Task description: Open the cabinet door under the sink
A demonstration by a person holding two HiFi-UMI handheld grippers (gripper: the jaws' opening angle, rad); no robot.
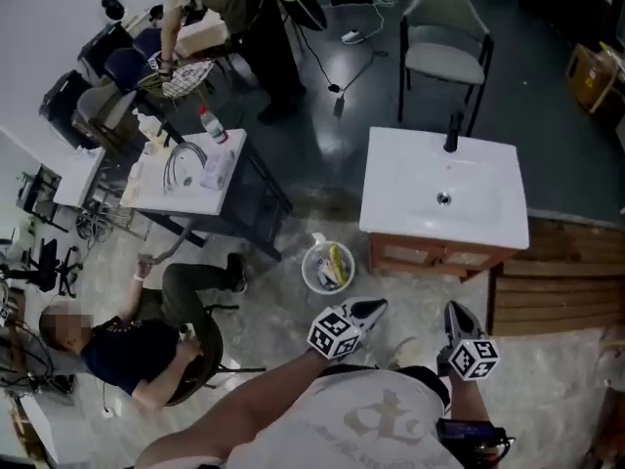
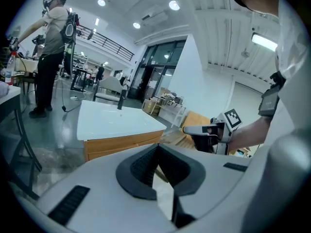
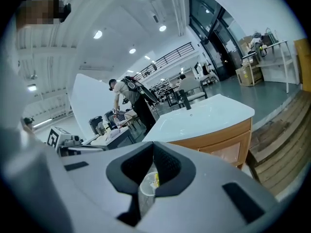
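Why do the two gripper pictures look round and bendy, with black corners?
Left gripper view: a wide lens bows the edges of the sink and darkens the corners; the ceiling lamps glare. Right gripper view: the same bending and dark rim. Head view: straighter lines, and the dark floor shines near the chair.

Left tongs (image 1: 375, 308) closed, empty; right tongs (image 1: 456, 313) likewise

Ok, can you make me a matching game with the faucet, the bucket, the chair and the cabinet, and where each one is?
1 faucet
2 bucket
3 chair
4 wooden cabinet

A left of the cabinet, head view
B under the white sink
C on the sink's back edge
D beyond the sink

Pairs: 1-C, 2-A, 3-D, 4-B
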